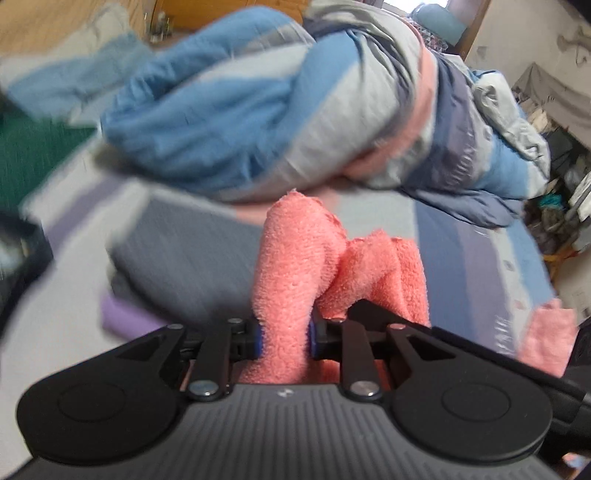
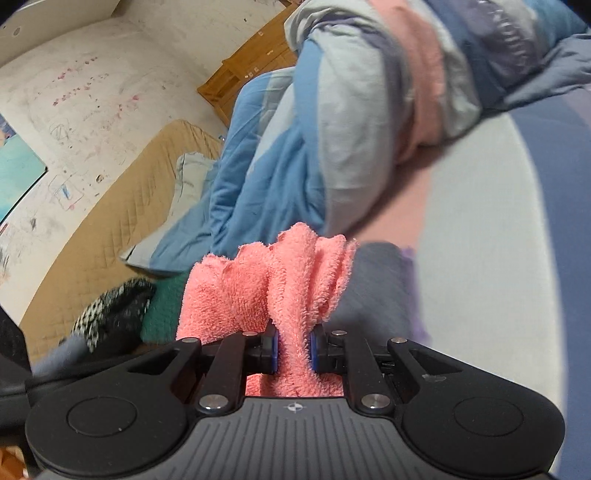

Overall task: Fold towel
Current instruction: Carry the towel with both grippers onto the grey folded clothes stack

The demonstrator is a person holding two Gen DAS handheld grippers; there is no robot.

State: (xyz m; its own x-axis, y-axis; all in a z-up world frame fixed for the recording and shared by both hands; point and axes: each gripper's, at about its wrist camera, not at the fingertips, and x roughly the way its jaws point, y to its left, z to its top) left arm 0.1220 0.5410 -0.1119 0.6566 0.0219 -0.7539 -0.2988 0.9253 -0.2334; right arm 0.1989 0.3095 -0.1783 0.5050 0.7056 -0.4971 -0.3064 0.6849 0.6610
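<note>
A rumpled duvet (image 1: 258, 110) in blue, grey and pink bands is sprawling across the bed — the striped sheet (image 2: 480, 240) is lying beneath it. The cream wall (image 2: 92, 85) is showing crayon scribbles, a quilted tan headboard (image 2: 122, 206) is leaning against it, and wooden furniture (image 2: 251, 70) is standing in the corner — daylight is coming from a window (image 1: 413, 5).

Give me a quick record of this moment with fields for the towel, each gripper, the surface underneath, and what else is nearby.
towel: pink towel, bunched and lifted, pinched at two spots
left gripper: left gripper shut on the pink towel
right gripper: right gripper shut on the pink towel
surface: bed with a sheet in wide pale grey, blue and pink stripes
nearby: rumpled duvet in blue, grey and pink, heaped behind the towel
fold state: not yet folded flat; cloth hangs in loose pleats
image quality: background blurred
</note>
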